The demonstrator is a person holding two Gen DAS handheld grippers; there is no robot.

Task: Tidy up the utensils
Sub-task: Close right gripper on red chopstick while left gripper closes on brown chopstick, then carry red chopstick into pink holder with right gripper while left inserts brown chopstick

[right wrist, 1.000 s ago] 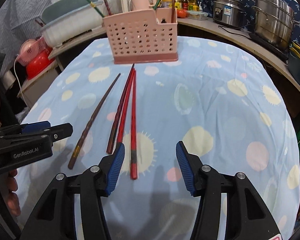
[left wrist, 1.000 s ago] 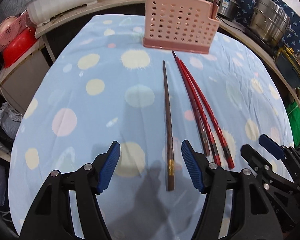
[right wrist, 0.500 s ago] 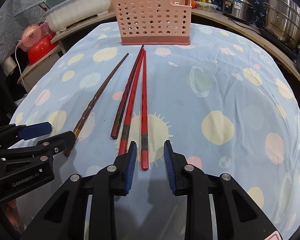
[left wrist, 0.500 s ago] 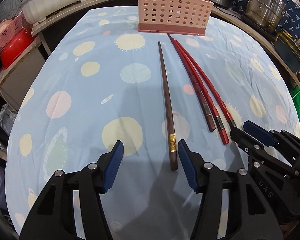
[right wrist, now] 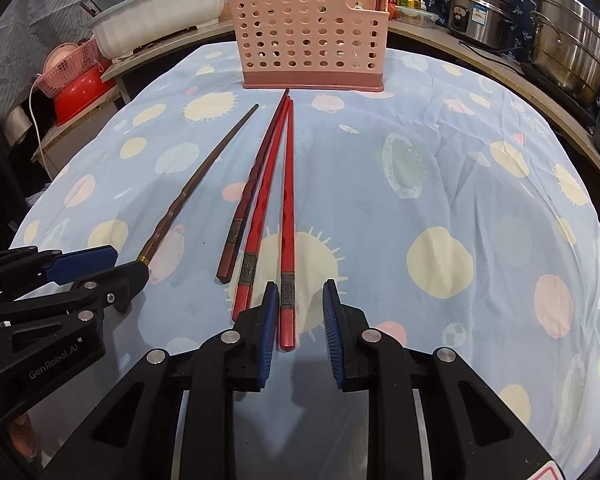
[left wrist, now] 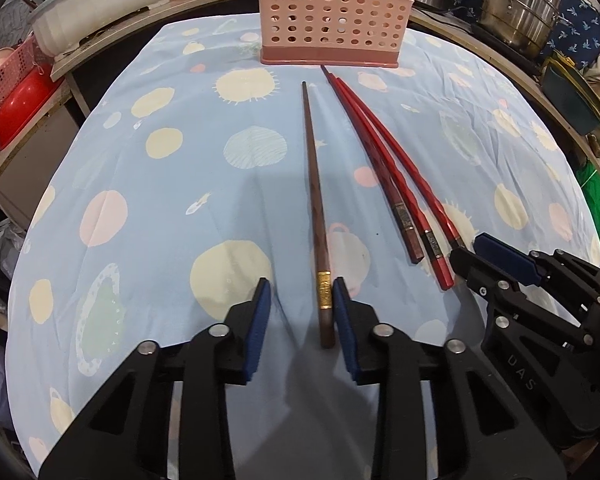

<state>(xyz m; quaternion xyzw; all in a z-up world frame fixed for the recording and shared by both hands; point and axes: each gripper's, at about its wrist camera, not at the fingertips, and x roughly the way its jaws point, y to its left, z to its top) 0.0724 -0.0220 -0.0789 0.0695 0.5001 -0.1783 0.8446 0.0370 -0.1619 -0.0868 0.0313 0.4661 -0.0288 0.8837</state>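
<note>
Left wrist view, table: round top under a pale blue cloth with pastel spots (left wrist: 160, 184); everything sits on it.
Holder: pink perforated plastic utensil basket (left wrist: 332, 16), upright at the far edge, just beyond the chopstick tips.
Left gripper (left wrist: 300, 316): jaws closing around the butt of the dark brown wooden chopstick with a gold band (left wrist: 315, 208). Right pad touches the stick; left pad is clear of it. Not yet a pinch.
Right gripper (right wrist: 300, 316): jaws closing around the butt of the rightmost glossy red lacquered chopstick (right wrist: 287, 216). Left pad is against it, right pad apart.
Other sticks: a second red chopstick (right wrist: 260, 216) and a dark maroon one (right wrist: 244, 208) lie just beside it, tips converging near the basket.
Handling (judgement): light, stiff, thin; lacquer likely slippery, so a stick may roll or pivot in the pads.
Grip site (judgement): thick end by the metal band, pads square across the shaft.
</note>
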